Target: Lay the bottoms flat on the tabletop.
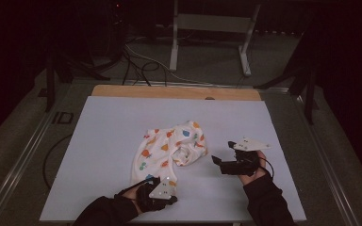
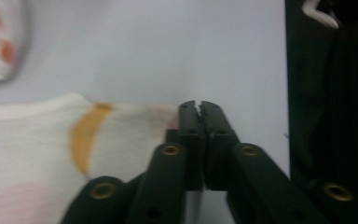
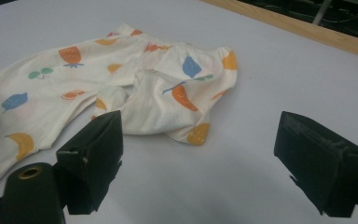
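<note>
White toddler pants (image 1: 169, 146) printed with coloured fruit lie crumpled in the middle of the pale table (image 1: 103, 141), one leg stretched toward the front edge. My left gripper (image 1: 169, 197) sits low at that leg's end. In the left gripper view its jaws (image 2: 199, 112) are pressed together on the hem corner of the pants (image 2: 37, 149), with a pale sliver between the tips. My right gripper (image 1: 221, 153) hovers to the right of the pants, pointing at them. It is open (image 3: 200, 154) and empty, and the bunched waist of the pants (image 3: 121, 79) lies just beyond its tips.
A wooden strip (image 1: 174, 92) runs along the table's far edge. Behind it are cables (image 1: 136, 66) on the floor and a white metal stand (image 1: 212, 37). Bare table surface (image 3: 270, 79) surrounds the pants on all sides.
</note>
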Tool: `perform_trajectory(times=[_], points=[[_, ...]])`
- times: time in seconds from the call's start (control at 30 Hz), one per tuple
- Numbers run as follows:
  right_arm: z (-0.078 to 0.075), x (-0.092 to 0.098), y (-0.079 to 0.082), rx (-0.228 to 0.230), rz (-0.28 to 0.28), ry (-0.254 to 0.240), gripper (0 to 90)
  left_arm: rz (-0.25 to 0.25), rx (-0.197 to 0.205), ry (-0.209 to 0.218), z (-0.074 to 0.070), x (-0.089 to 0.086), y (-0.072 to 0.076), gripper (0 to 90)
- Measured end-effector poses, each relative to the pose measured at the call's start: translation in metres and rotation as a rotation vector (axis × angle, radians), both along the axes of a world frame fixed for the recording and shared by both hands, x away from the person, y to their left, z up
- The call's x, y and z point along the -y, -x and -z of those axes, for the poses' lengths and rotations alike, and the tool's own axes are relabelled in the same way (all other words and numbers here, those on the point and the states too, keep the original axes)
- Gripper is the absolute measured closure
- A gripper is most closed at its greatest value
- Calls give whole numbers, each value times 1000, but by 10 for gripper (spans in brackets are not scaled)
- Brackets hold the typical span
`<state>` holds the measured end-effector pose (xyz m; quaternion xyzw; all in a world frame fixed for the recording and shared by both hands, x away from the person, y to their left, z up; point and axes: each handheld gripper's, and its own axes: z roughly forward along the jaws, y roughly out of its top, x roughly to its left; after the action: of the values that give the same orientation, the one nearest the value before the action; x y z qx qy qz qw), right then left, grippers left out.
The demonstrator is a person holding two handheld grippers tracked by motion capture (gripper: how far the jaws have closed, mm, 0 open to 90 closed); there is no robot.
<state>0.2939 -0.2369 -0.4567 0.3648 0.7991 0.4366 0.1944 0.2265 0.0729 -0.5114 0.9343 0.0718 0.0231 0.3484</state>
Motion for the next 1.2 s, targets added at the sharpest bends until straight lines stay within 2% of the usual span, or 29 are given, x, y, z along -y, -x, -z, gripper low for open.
perform_trajectory(times=[0.07,0.17,0.3,0.4,0.53,0.7,0.83,0.97,1.13,1.2], points=[[0,0,0,-1,2,-2,159,5,3,1,0,0,1,847],[-1,0,0,3,3,-3,158,7,17,27,-6,-3,0,719],[-1,2,0,5,6,-8,158,-43,12,90,-16,-14,-5,500],[-1,2,0,5,9,-11,158,-106,18,116,-23,-23,-9,367],[-2,3,-1,6,10,-12,158,-178,38,138,-31,-39,-14,263],[-3,2,-1,6,12,-12,158,-262,41,174,-39,-62,-20,134],[-3,1,-3,5,1,-18,158,-343,12,193,-42,-84,-29,19],[-3,0,-5,18,-2,-15,158,-440,5,237,-44,-109,-35,6],[-3,-1,-8,20,-17,-16,151,-567,55,259,-40,-137,-34,5],[-2,-2,-9,17,-29,-17,145,-597,68,270,-37,-146,-32,6]])
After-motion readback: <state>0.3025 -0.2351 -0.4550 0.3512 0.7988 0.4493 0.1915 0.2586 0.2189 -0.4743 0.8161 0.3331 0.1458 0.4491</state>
